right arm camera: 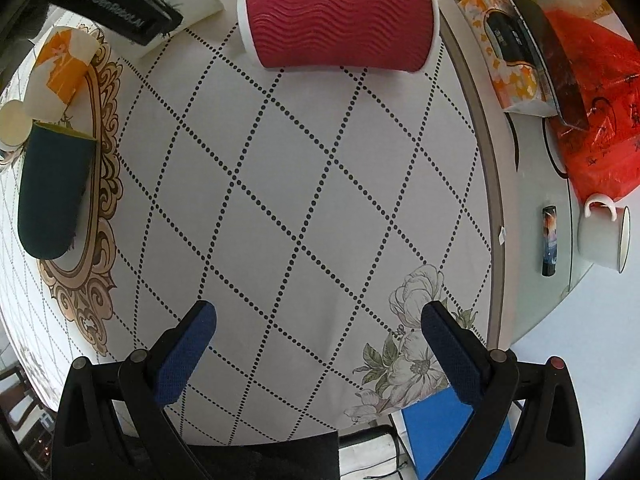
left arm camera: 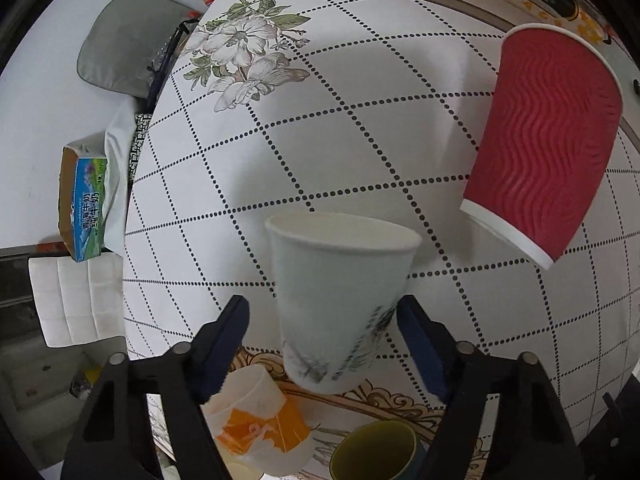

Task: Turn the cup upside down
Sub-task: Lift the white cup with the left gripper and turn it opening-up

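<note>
Left wrist view: white cup upright on desk between wide-open left tool, ungripped. Approach step; next close, lift, invert. Right tool open, empty.

Round table, dotted floral cloth; grey chair beside; pale floor.

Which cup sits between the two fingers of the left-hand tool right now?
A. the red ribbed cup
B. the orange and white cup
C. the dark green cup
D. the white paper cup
D. In the left wrist view the white paper cup stands between the wide-apart fingers of the left gripper, while the red ribbed cup lies off to one side on the tablecloth.
</note>
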{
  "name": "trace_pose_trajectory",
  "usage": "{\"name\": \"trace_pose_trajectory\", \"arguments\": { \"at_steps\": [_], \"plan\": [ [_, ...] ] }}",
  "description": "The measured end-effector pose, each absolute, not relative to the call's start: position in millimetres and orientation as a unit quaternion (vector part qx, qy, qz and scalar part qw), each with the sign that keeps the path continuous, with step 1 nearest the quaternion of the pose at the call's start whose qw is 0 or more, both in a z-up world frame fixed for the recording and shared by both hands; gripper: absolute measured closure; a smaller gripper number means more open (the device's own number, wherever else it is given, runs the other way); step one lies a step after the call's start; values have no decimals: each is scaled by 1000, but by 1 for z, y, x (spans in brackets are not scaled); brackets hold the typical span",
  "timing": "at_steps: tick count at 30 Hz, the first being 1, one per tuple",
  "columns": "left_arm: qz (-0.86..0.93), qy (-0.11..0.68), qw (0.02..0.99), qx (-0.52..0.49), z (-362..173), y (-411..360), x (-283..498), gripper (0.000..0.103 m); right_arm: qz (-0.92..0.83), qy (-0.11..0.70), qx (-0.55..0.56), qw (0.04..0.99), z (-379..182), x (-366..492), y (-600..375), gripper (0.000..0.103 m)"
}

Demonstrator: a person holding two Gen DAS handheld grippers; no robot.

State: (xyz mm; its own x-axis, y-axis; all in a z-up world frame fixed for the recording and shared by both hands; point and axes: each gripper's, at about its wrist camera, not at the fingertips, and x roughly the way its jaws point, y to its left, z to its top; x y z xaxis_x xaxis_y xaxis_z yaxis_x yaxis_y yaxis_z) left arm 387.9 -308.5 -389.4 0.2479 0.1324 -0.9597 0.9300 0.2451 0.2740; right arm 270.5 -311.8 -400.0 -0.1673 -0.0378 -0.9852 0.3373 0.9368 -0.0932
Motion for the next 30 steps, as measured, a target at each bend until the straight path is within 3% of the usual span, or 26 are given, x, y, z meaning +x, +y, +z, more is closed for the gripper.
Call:
{"name": "trace_pose_trajectory", "arguments": {
  "at_steps": [2,18,30],
  "plan": [
    [-338,514,596,516,-391,-309,387,43,-147,750,98,638,-400,271,-310,0],
    [-309,549,637,445,-376,-301,406,45,-161,753,96,631,-402,266,-311,0],
    [-260,585,683,351,-311,-266,393,45,-155,743,120,640,-400,236,-329,0]
  ]
}}
